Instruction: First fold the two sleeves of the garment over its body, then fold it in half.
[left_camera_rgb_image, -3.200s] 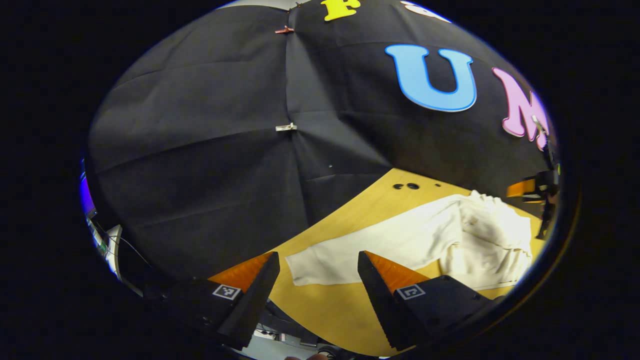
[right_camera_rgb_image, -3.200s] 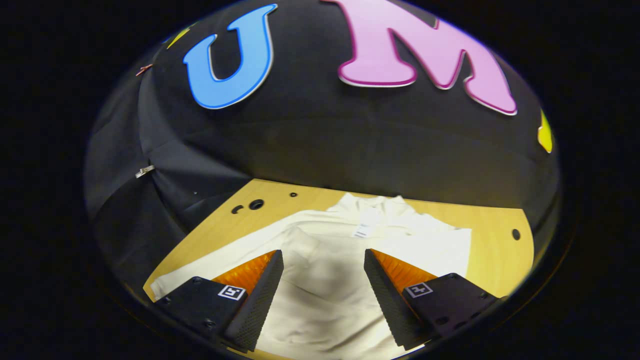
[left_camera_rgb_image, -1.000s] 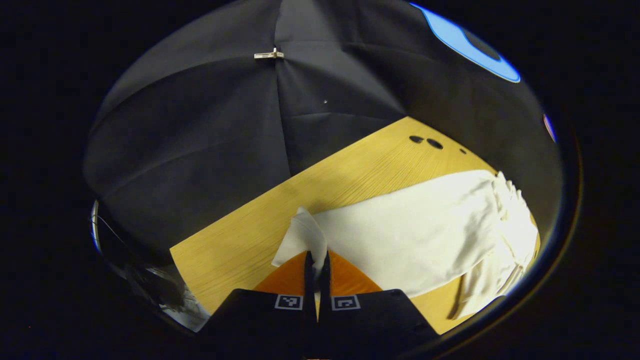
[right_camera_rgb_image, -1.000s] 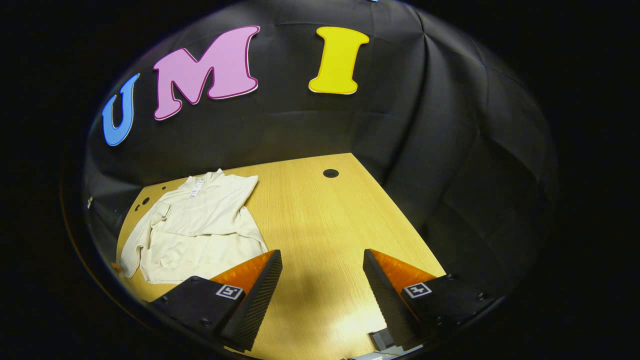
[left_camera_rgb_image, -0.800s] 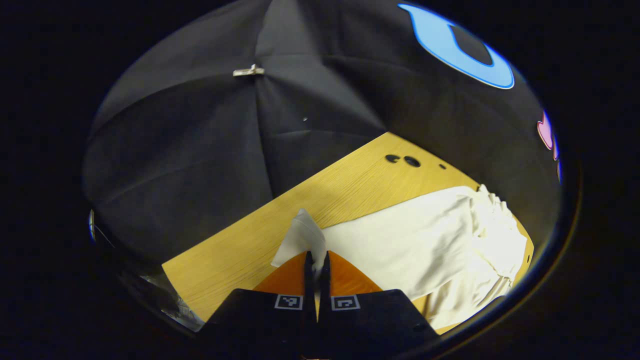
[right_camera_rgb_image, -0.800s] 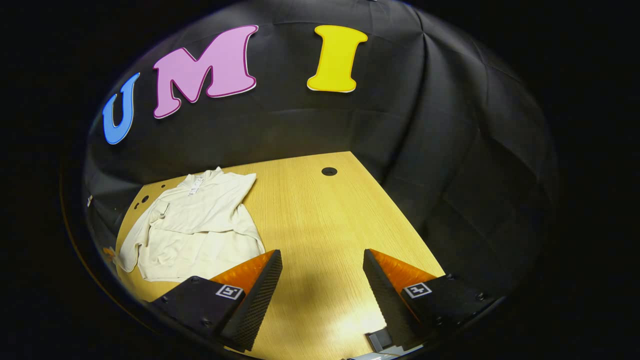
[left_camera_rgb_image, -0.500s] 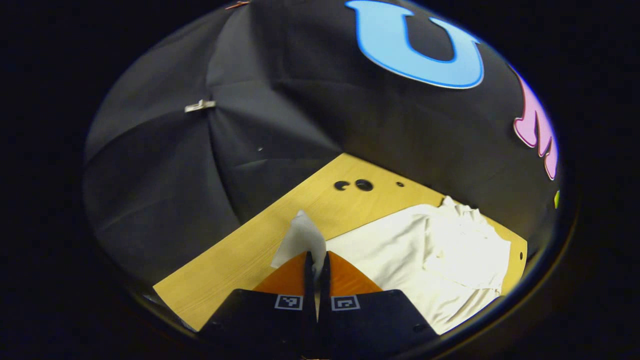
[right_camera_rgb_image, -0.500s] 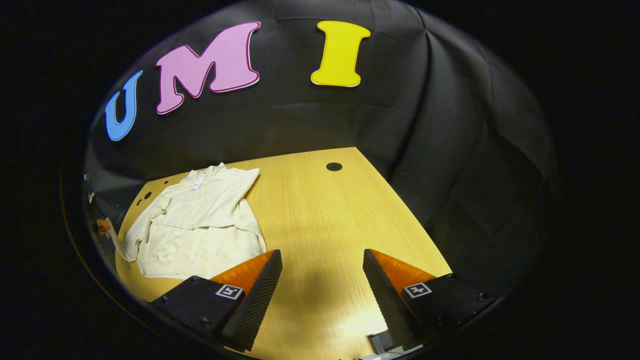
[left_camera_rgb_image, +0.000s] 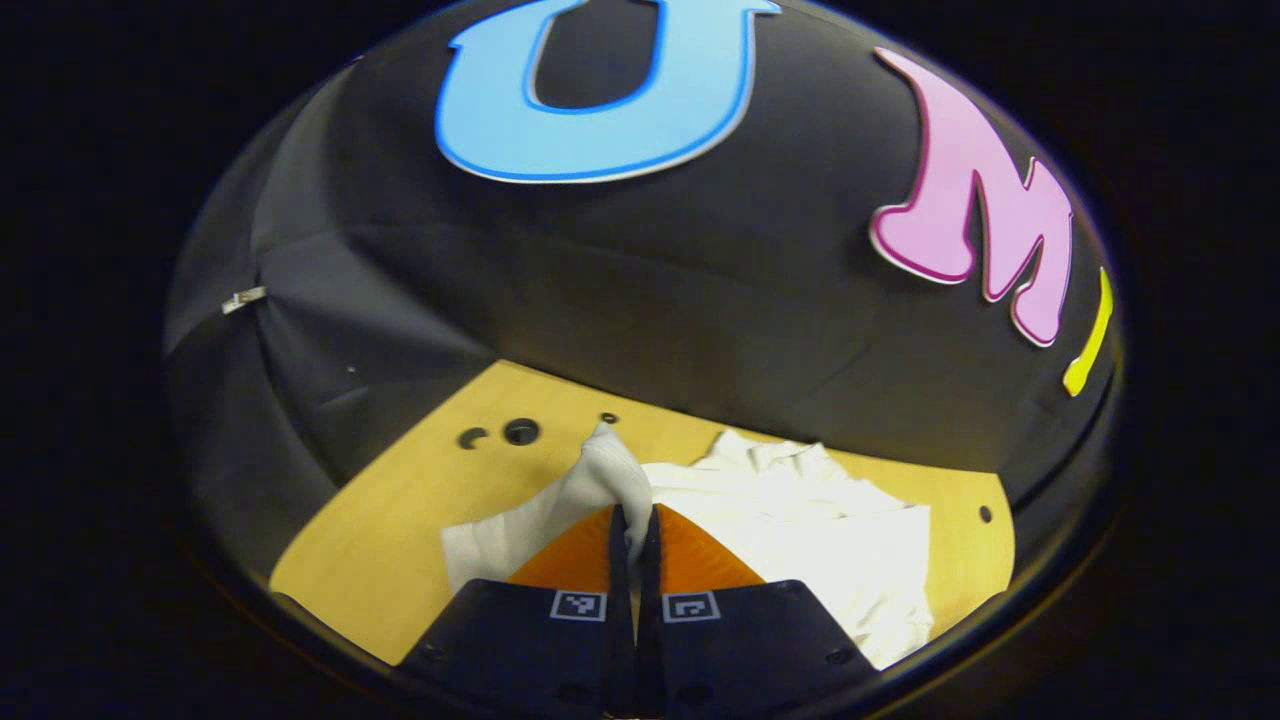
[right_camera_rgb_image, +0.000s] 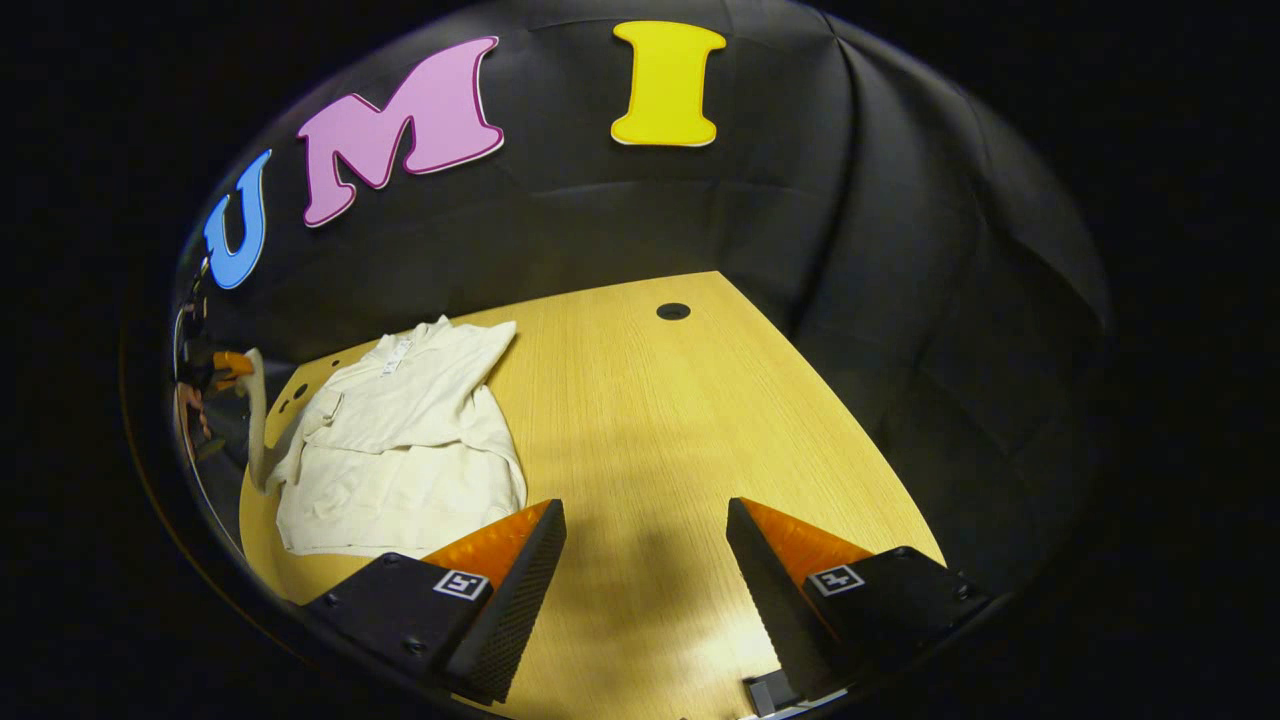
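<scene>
This is looking like a staged recording booth rather than a home. Black cloth (right_camera_rgb_image: 900, 300) is hanging as walls on all sides, its panels pinned together with a small clip (left_camera_rgb_image: 243, 298). A pale wooden bench (right_camera_rgb_image: 680, 420) with round cable holes (right_camera_rgb_image: 673, 311) is standing inside, lit from above.
</scene>
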